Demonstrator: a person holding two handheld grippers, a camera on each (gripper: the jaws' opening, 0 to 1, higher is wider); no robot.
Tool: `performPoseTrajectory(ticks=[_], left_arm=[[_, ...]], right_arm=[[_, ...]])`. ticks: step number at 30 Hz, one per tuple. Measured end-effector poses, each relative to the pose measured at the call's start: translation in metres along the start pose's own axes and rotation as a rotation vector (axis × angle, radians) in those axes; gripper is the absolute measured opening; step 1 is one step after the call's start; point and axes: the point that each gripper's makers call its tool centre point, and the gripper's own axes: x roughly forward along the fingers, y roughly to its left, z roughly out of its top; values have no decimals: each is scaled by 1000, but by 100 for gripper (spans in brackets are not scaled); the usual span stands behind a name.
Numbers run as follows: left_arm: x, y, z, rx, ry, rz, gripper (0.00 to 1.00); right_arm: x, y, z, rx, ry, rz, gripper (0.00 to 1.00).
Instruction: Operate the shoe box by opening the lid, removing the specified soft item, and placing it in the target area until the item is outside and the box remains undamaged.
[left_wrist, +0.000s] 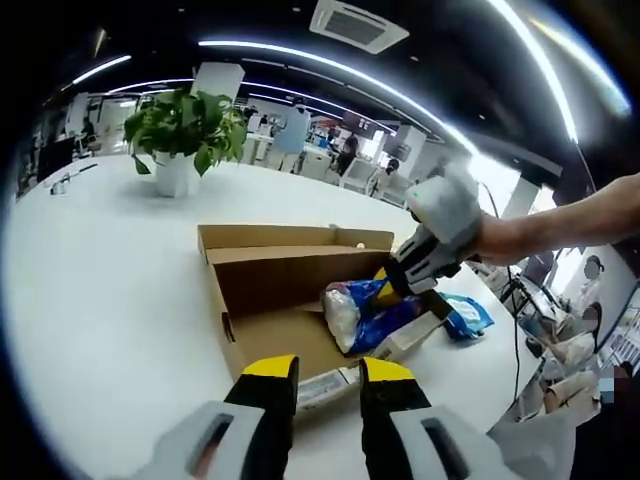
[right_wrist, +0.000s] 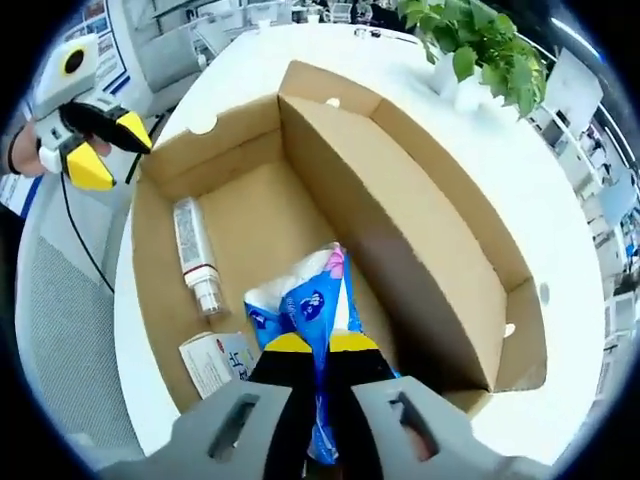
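The cardboard shoe box (left_wrist: 262, 290) lies open on the white table, its lid (left_wrist: 290, 238) folded back on the far side. Inside it, my right gripper (right_wrist: 320, 345) is shut on a soft blue and white package (right_wrist: 300, 295), pinching its crumpled top. In the left gripper view the right gripper (left_wrist: 388, 288) comes in from the right onto the package (left_wrist: 358, 312). My left gripper (left_wrist: 328, 375) hovers open at the box's near edge, holding nothing. It appears again as the left gripper (right_wrist: 108, 148) beyond the corner of the box (right_wrist: 420, 200).
A white tube (right_wrist: 197, 255) and a small white carton (right_wrist: 215, 362) lie on the box floor. Another blue packet (left_wrist: 466, 318) rests on the table (left_wrist: 100, 290) right of the box. A potted plant (left_wrist: 185, 130) stands at the back. Chairs and cables sit past the table's edge.
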Motion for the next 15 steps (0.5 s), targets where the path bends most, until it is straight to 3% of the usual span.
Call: performPoseTrajectory(ticks=[15], left_arm=[[-5,-2,7,27,-3,-14,24]], right_arm=[[-40,4,25,64,-101,-36,0]])
